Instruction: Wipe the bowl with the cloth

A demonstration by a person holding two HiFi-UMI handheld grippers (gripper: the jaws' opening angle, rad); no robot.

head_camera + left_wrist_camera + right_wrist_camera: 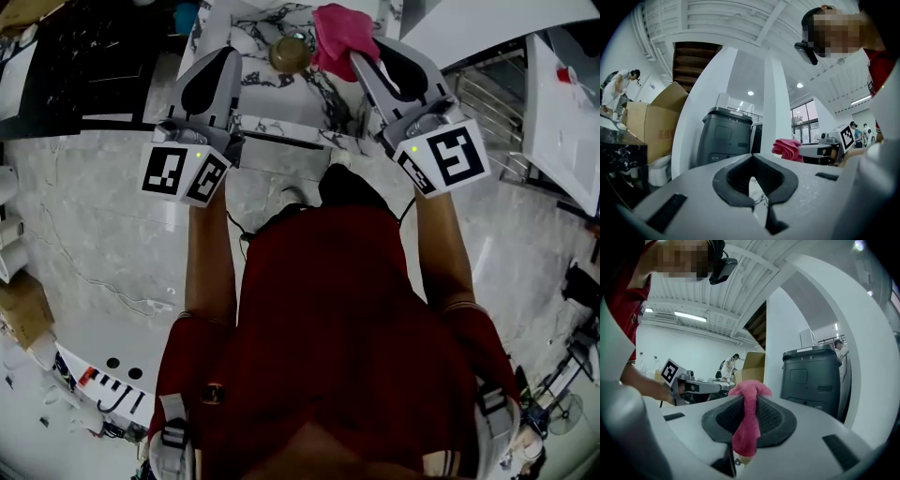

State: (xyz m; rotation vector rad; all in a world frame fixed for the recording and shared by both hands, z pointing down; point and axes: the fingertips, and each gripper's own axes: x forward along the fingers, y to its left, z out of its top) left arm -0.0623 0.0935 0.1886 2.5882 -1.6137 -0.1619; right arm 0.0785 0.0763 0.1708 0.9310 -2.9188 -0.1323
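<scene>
Pink cloth (339, 33) pinched in the right gripper (364, 58); left gripper (225, 58) pressed together, empty; bowl (291, 53) lies between them, just beside the cloth.

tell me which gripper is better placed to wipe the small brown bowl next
Right. The right gripper is shut on the pink cloth, near the small brown bowl; the left gripper is shut and empty.

Head view looks steeply down; gripper views look level.
Left gripper view catches right hand-held gripper (802, 150); right gripper view, left hand-held gripper (724, 387).
</scene>
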